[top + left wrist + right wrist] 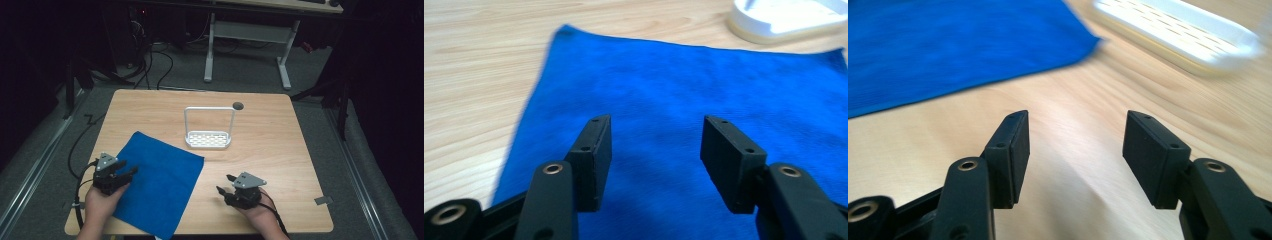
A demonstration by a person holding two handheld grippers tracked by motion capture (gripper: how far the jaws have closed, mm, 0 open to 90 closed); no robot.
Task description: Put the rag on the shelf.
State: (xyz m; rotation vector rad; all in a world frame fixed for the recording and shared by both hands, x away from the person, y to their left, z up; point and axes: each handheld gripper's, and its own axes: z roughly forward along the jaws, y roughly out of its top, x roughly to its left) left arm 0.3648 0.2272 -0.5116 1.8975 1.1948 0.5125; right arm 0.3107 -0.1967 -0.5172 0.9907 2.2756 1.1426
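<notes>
— Where do we stand with the blue cloth (159, 184)?

— It lies flat on the near left part of the wooden table (270, 145), turned at a slant, so one corner points toward the white rack (208, 130) and its near corner reaches the table's front edge. Our left gripper (126, 173) sits at the cloth's left border with its jaws spread wide over the fabric and nothing between them; in the left gripper view we see only blue under the gap.

— And the right gripper (224, 184)?

— It rests low over bare wood, near the cloth's right edge but apart from it. Its jaws also stand wide and hold nothing; the right gripper view shows plain table between them, with the cloth's edge beyond on the left and the rack's slotted tray beyond on the right.

— What could get in our way?

— Mainly the rack. It stands near the middle of the table, its tall looped handle upright, just past the cloth's far corner without touching it. A small dark round spot (238, 105) sits behind it, near the far edge.

— Room to move?

— We have open wood on the whole right side and along the far edge. On the left, the cloth nearly fills the strip up to the table's edge, and a grey tab (323, 200) sticks out at the near right border.
</notes>
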